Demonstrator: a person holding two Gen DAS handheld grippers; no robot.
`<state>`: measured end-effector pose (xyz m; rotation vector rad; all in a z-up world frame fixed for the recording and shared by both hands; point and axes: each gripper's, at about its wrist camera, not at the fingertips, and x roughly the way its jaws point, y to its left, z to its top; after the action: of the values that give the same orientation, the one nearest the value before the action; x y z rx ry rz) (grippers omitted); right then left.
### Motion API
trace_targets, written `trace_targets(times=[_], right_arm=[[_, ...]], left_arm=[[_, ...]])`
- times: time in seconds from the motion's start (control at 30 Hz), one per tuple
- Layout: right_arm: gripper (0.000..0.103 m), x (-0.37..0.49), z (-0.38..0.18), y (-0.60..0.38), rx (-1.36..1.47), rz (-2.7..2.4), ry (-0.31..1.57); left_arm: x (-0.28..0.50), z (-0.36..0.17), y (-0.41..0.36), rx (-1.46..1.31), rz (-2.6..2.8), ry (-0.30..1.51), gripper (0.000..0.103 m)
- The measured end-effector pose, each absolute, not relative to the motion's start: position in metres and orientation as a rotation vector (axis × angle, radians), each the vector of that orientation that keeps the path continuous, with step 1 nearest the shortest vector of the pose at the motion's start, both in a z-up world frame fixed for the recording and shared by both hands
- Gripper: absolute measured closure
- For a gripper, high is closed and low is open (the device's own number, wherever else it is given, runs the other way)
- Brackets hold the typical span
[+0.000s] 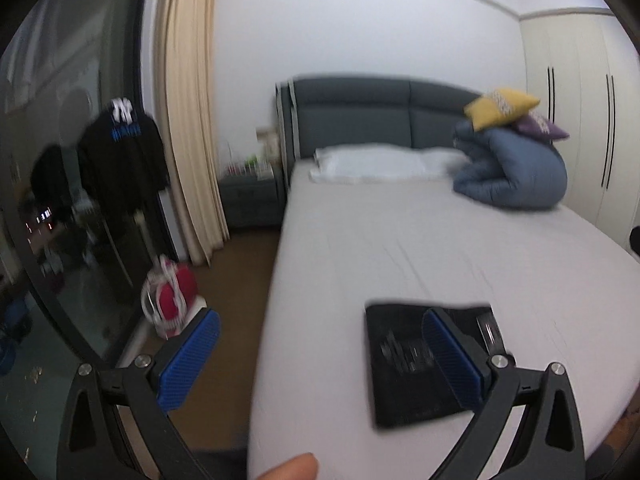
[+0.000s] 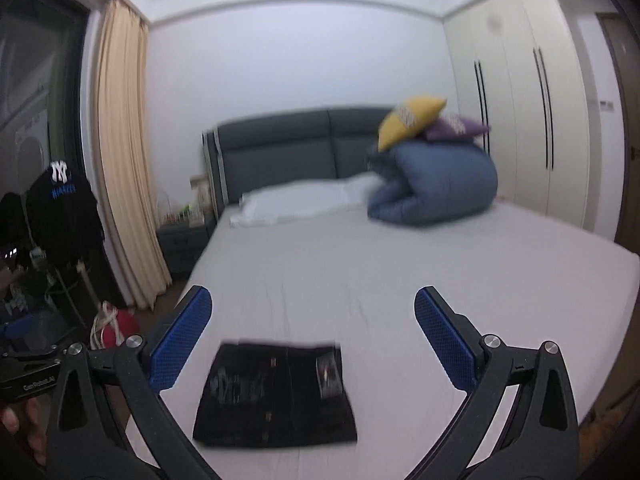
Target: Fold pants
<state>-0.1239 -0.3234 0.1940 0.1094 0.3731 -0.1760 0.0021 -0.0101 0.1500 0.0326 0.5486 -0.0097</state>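
The black pants (image 2: 276, 396) lie folded into a compact rectangle on the grey bed sheet (image 2: 360, 280), near the foot of the bed. They also show in the left wrist view (image 1: 404, 364), partly behind my left gripper's right finger. My left gripper (image 1: 320, 356) is open and empty, held above the bed's left edge, to the left of the pants. My right gripper (image 2: 312, 336) is open and empty, held above the pants and apart from them. Both views are blurred.
A rolled blue duvet (image 2: 436, 188) with a yellow cushion (image 2: 408, 120) and a purple cushion sits at the head of the bed beside white pillows (image 2: 304, 200). White wardrobes (image 2: 528, 120) stand right. A curtain (image 1: 188, 120), hanging dark clothes (image 1: 120, 152) and a red bag (image 1: 172, 296) are left.
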Motion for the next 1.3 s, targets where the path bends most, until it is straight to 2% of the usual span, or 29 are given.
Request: trace_targets(times=[0.13,0.4,0.73,0.9,1.3], right_arm=[[0.000,-0.118,0.164,-0.306,0.054,-0.193,0.469],[0.000,-0.099,0.121,-0.294,0.029,-0.187,0.621],[0.000,-0.061,0.076,-0.298,0.035,-0.171,0.702],[0.000,-0.054,0.065,-0.299,0.053,-0.166,0.722],[0.000,-0.053,0.078,-0.290,0.053,-0.159,0.733]], left_arm=[[0.006,0.131,-0.013,0.003,-0.029,0.640,0.000],[0.012,0.112,-0.019,0.000,-0.032,0.708,0.000],[0.019,0.095,-0.026,0.002,-0.038,0.777,0.000],[0.020,0.092,-0.031,0.016,-0.049,0.791,0.000],[0.023,0.090,-0.032,0.019,-0.052,0.803,0.000]])
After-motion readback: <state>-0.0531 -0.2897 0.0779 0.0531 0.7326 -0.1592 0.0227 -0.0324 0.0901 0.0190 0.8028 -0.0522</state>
